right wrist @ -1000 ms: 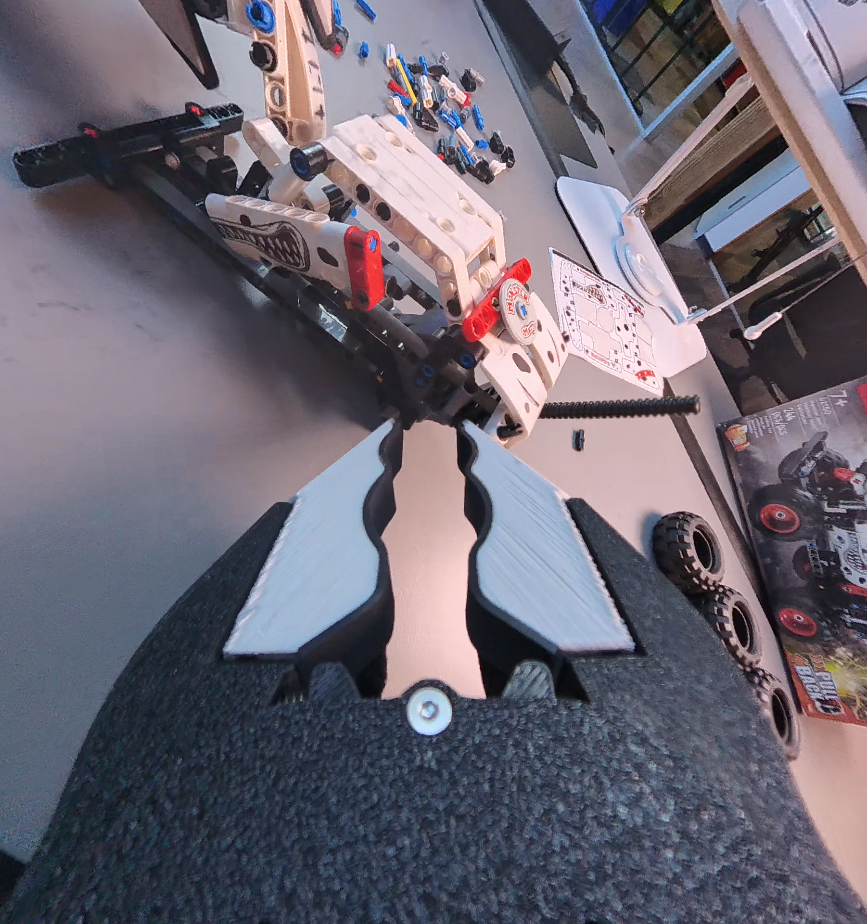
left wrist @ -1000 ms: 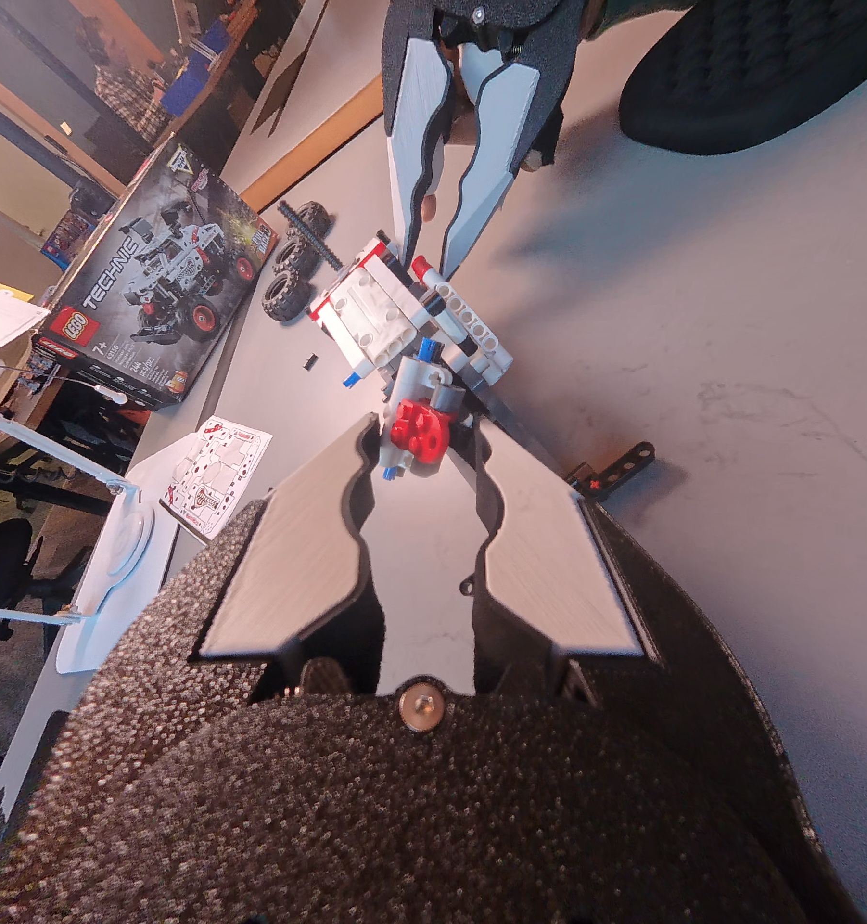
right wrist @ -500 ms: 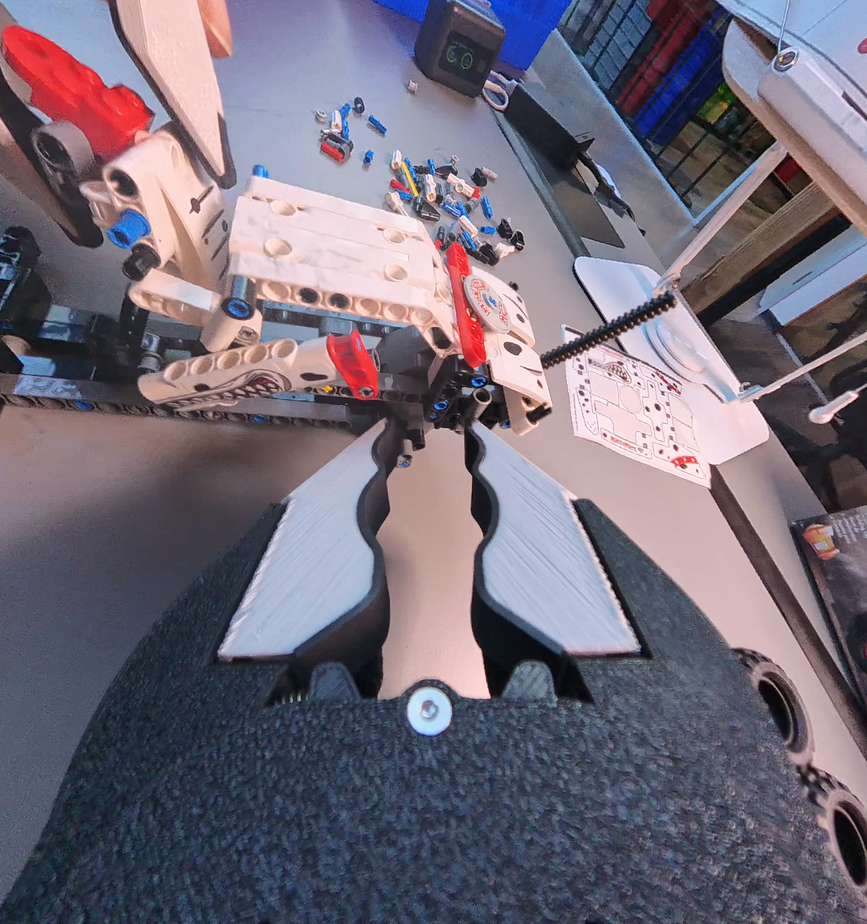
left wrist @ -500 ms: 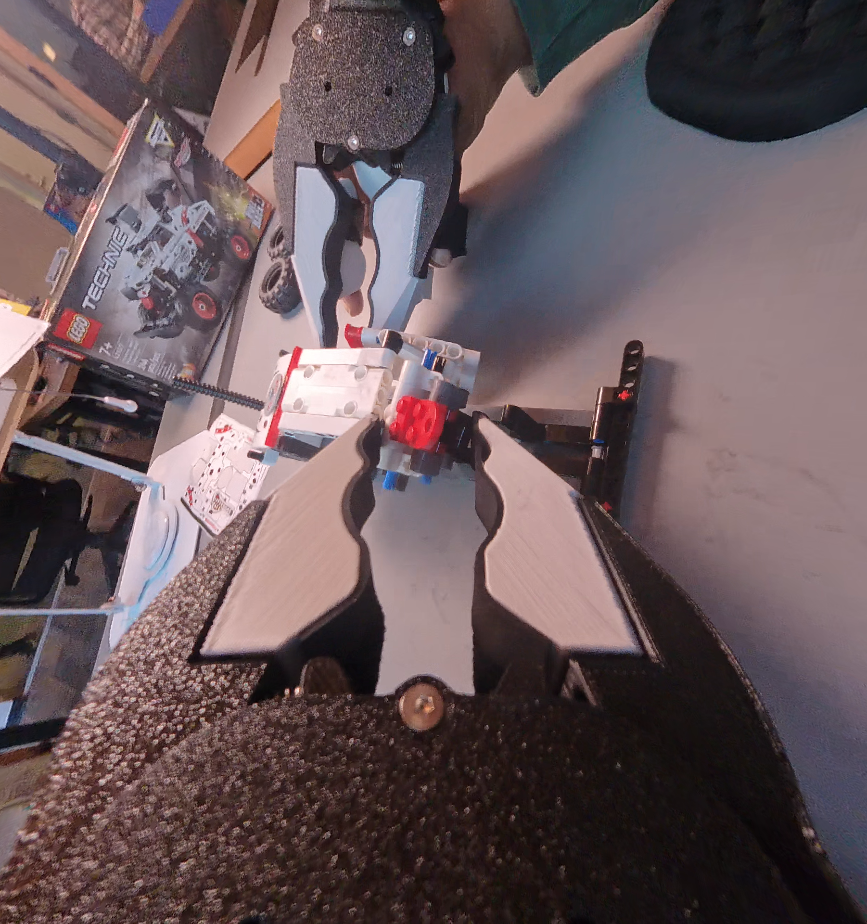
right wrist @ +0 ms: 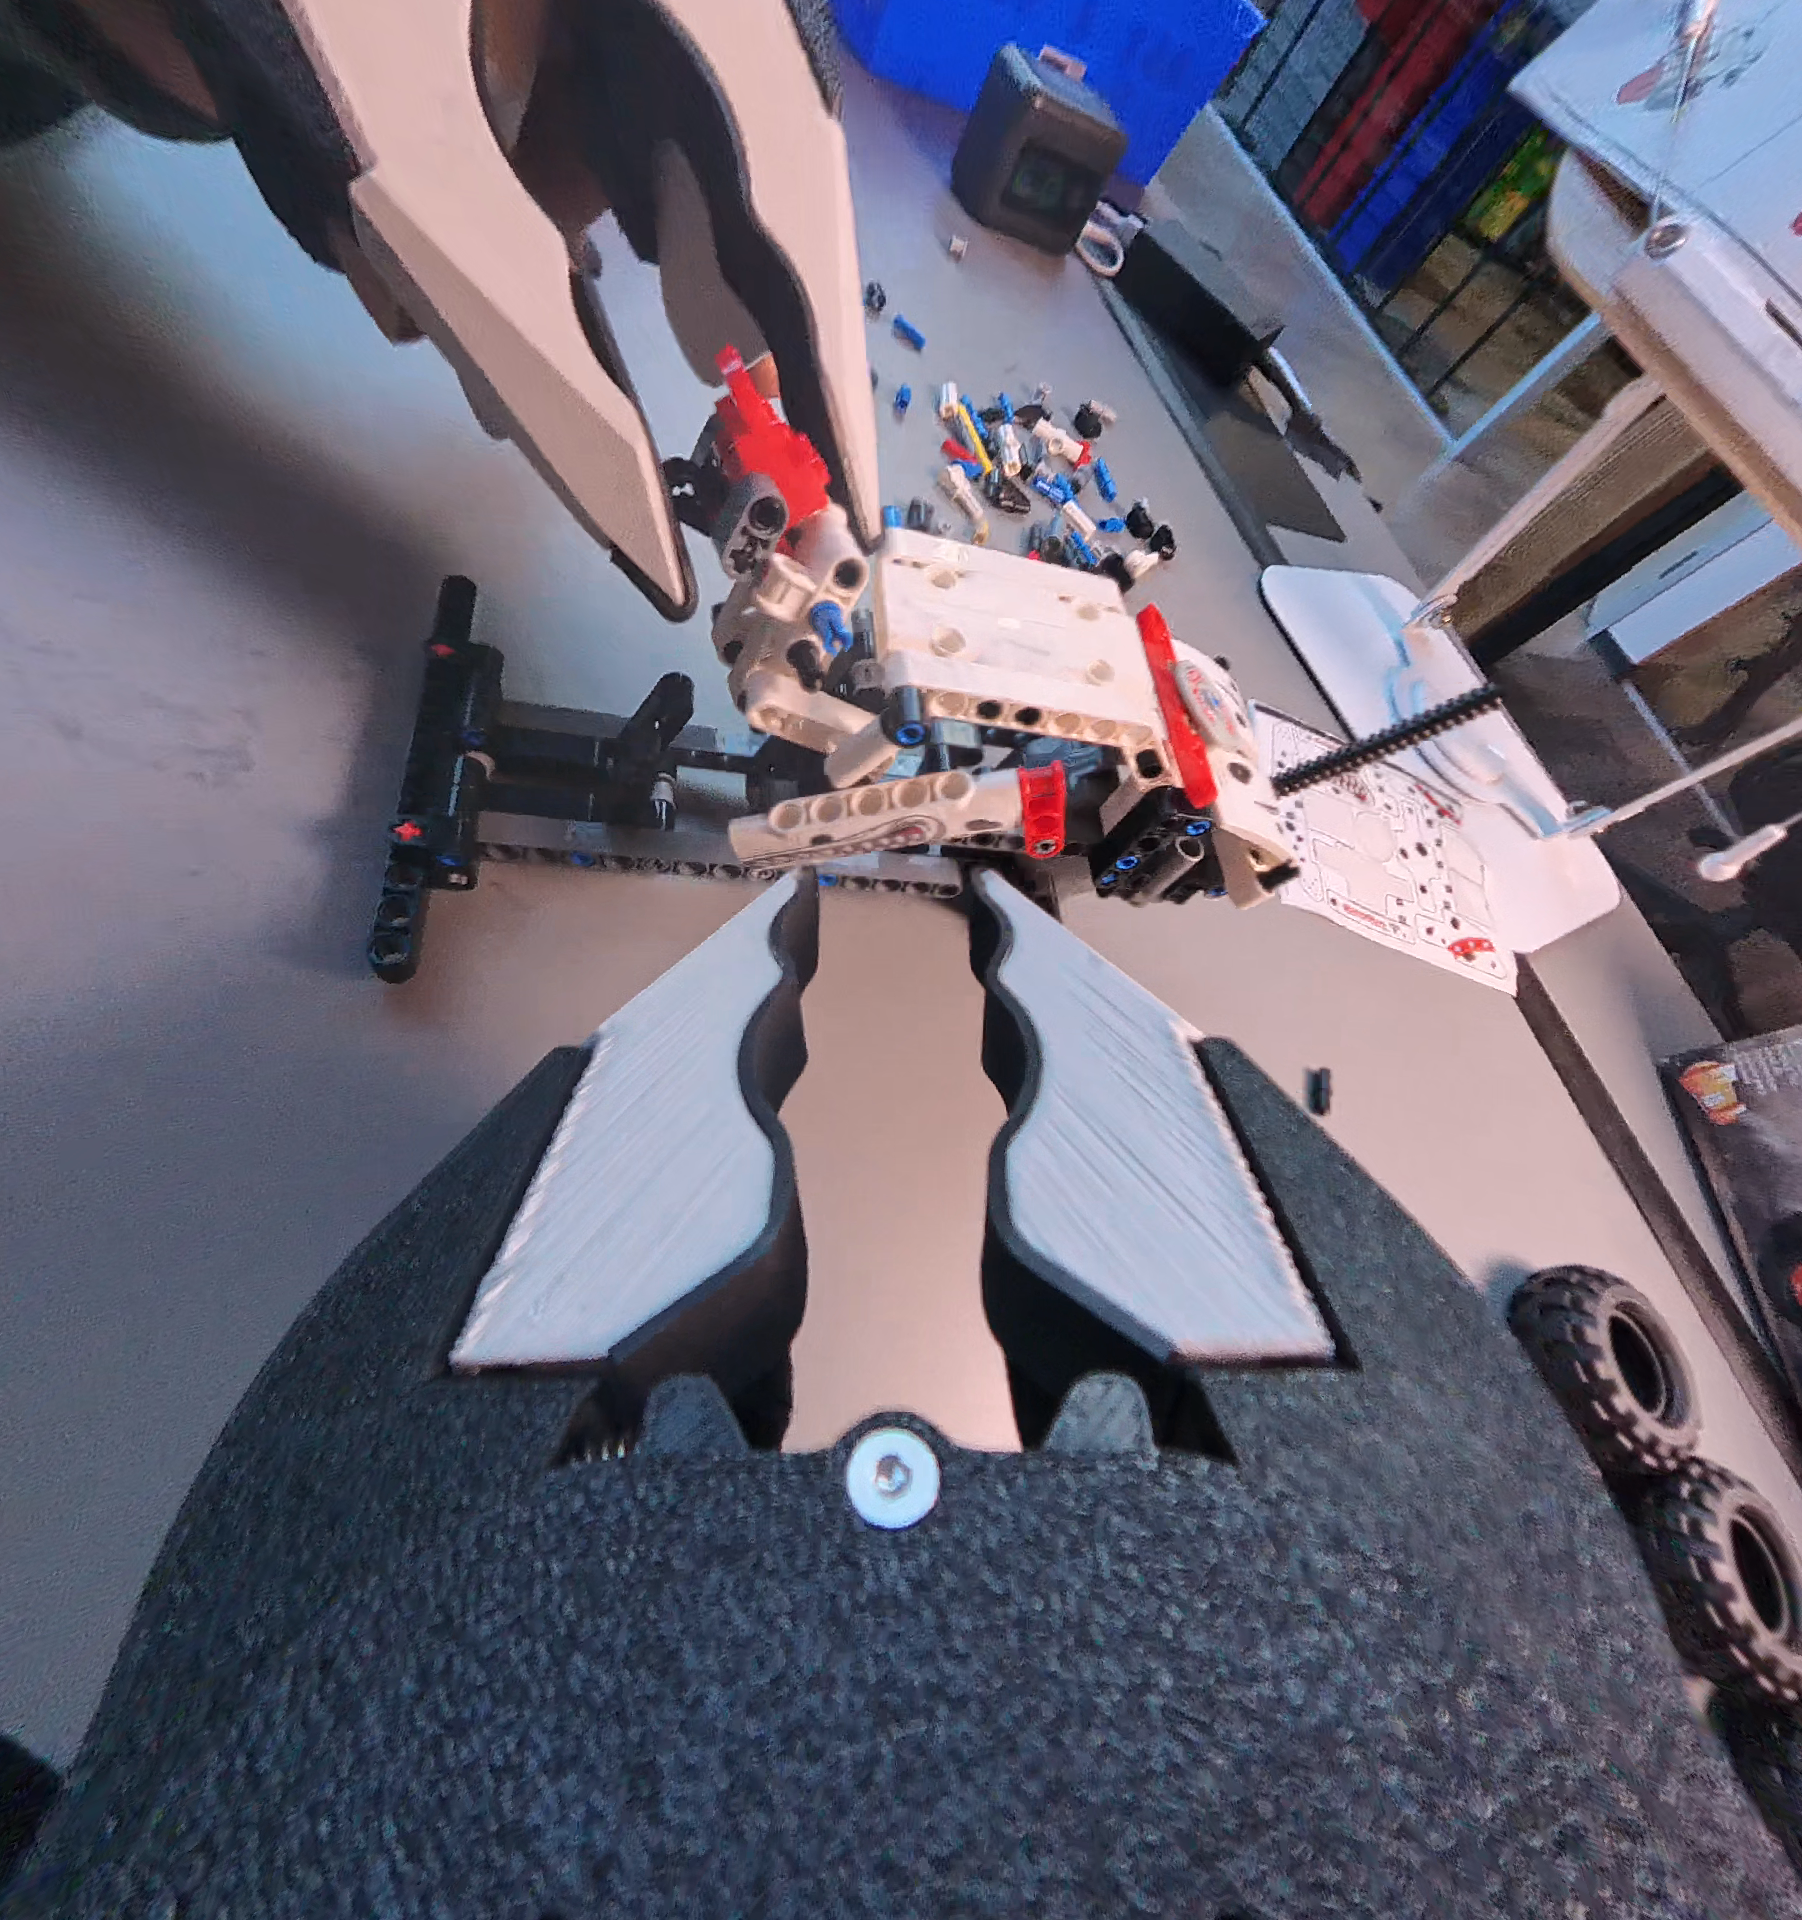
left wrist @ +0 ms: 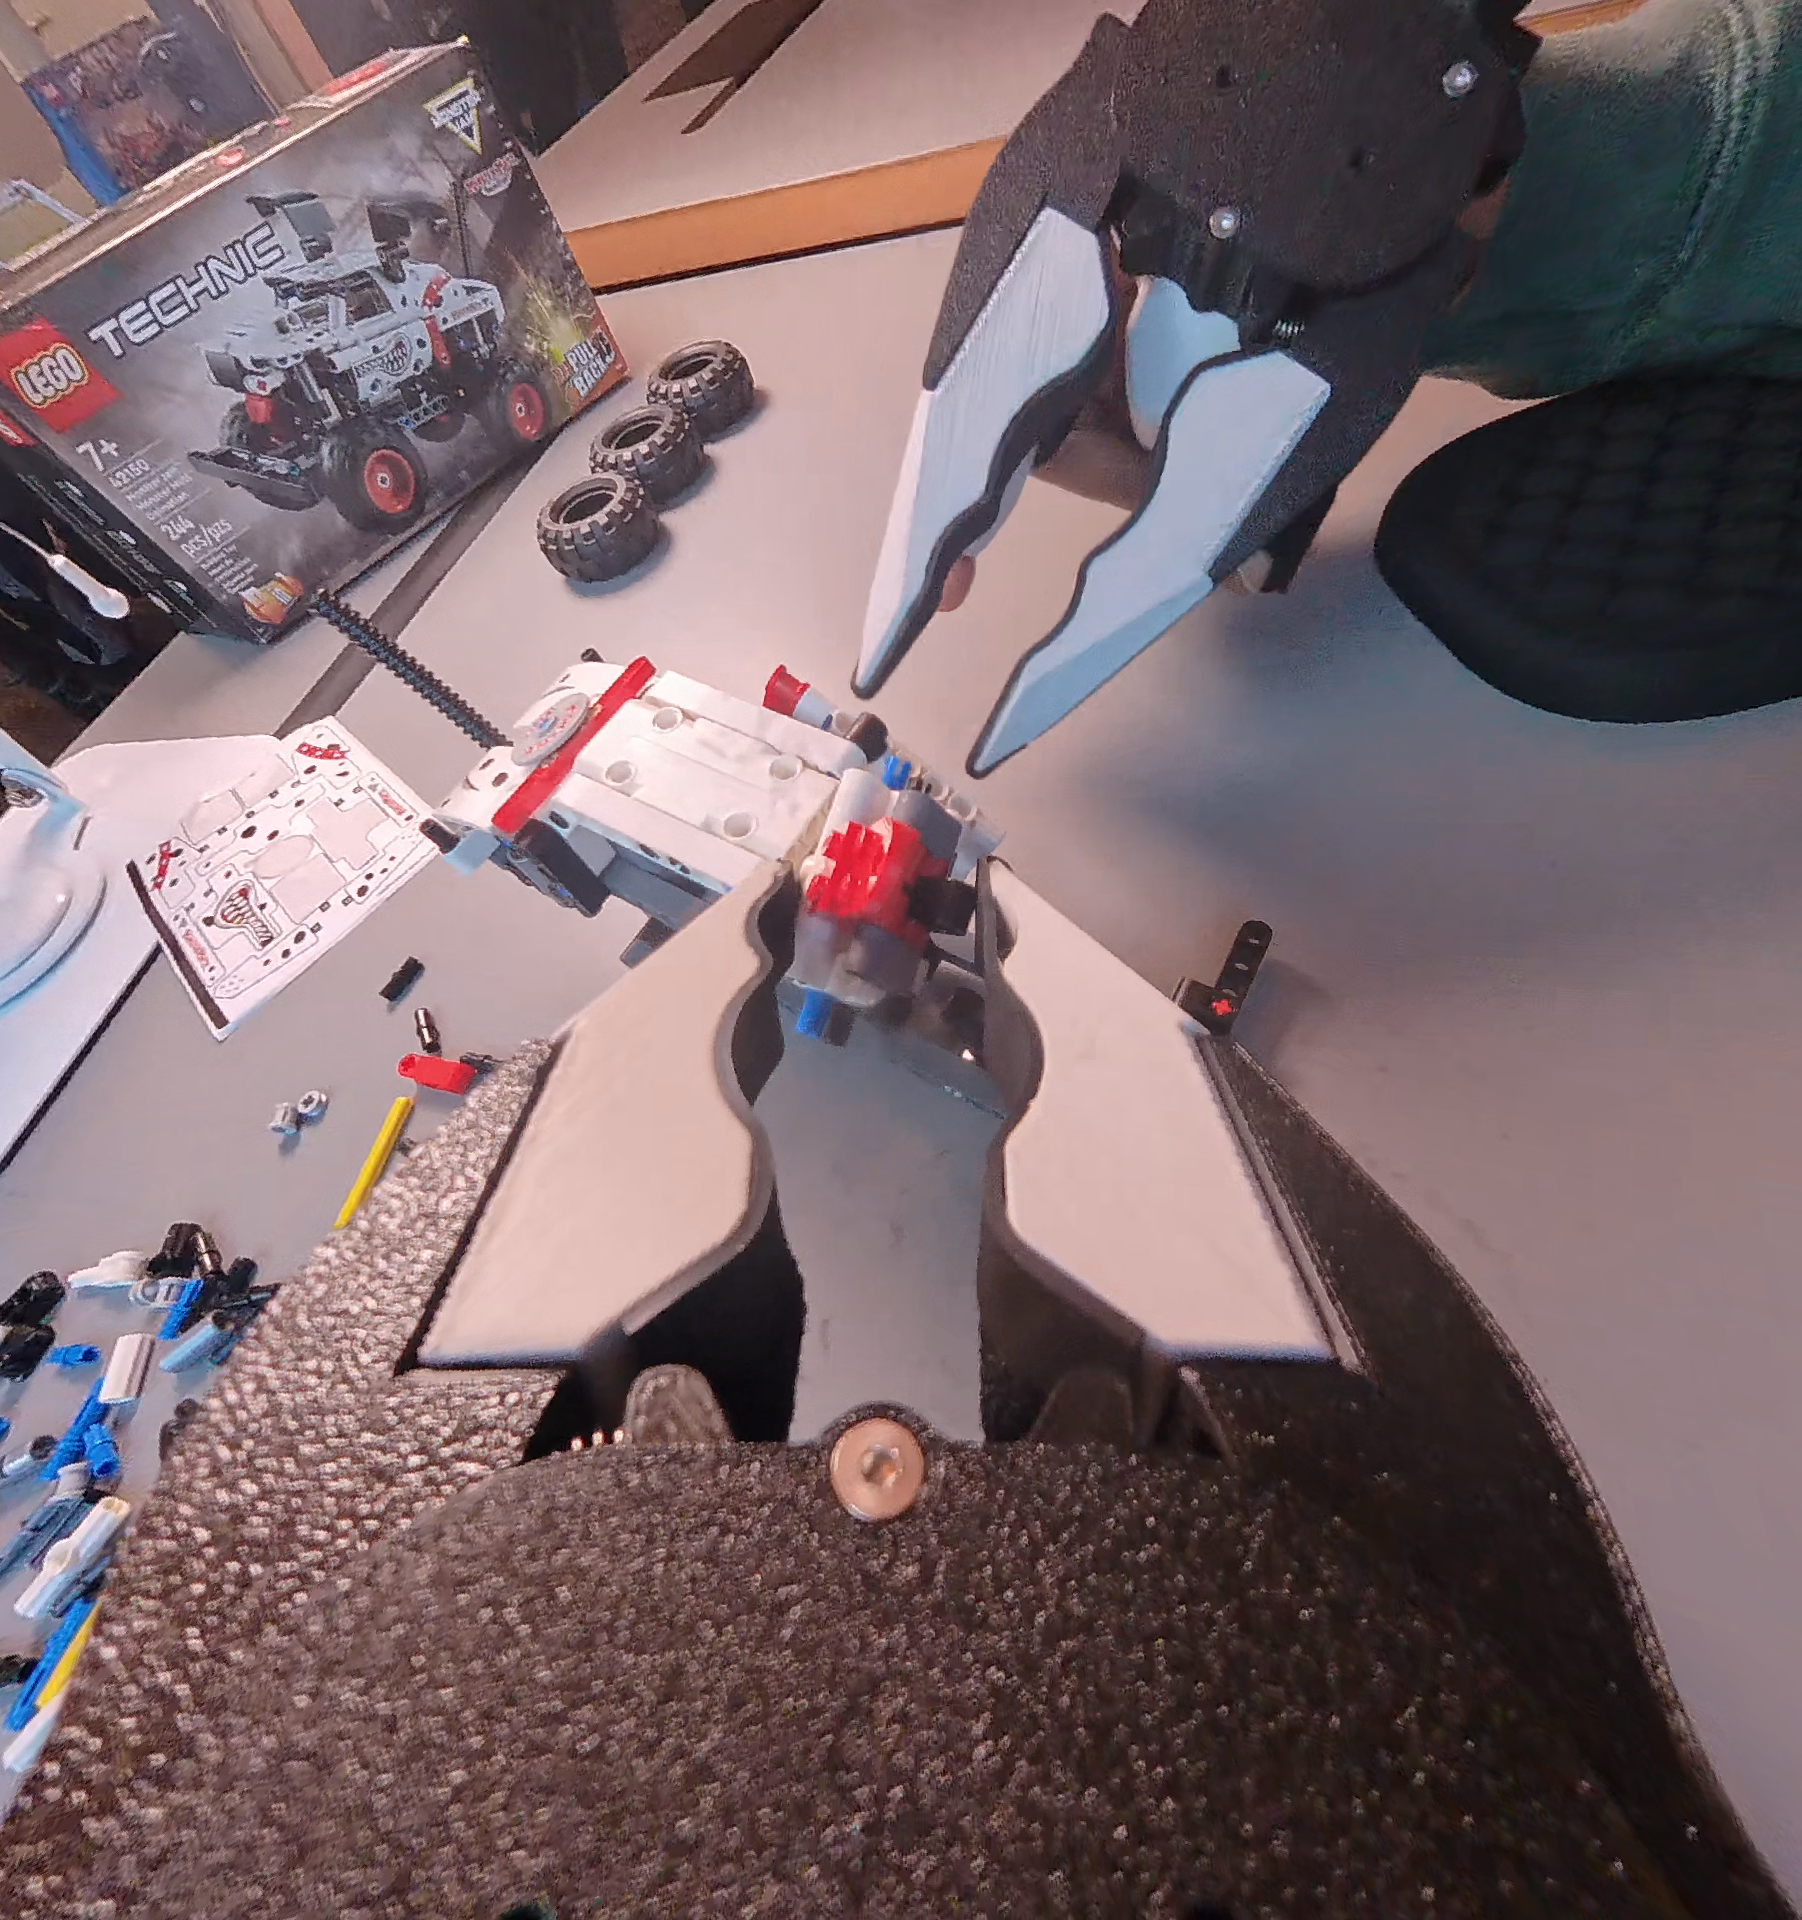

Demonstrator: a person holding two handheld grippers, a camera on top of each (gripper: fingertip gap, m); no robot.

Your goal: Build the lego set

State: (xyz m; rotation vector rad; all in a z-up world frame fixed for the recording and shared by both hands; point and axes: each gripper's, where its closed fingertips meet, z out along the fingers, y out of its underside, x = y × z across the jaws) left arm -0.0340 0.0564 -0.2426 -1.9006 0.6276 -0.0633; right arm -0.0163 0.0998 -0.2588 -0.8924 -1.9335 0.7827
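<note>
The half-built Lego truck lies on the grey counter, its white body panels and red trim up front and a long black chassis frame trailing behind it. The left gripper has its fingers closed in on the red-and-grey gear block at the model's rear end, holding it between the tips; in the right wrist view the same block shows between those fingers, raised off the counter. The right gripper sits low, just beside the model's near side, its fingers set a moderate width apart with nothing between them; in the left wrist view it hangs above the far side of the truck, tips pointing down at it and not touching. A black toothed rack sticks out from the front of the model. Three black tyres lie in a row near the set's box, which stands at the counter's edge. A sticker sheet lies flat beside the truck, partly on the white base of a stand. Loose pins and connectors, blue, black, white and red, are scattered near the left gripper, with a yellow axle and a red pin lying apart from the pile. A person's green sleeve shows behind the right gripper.
</note>
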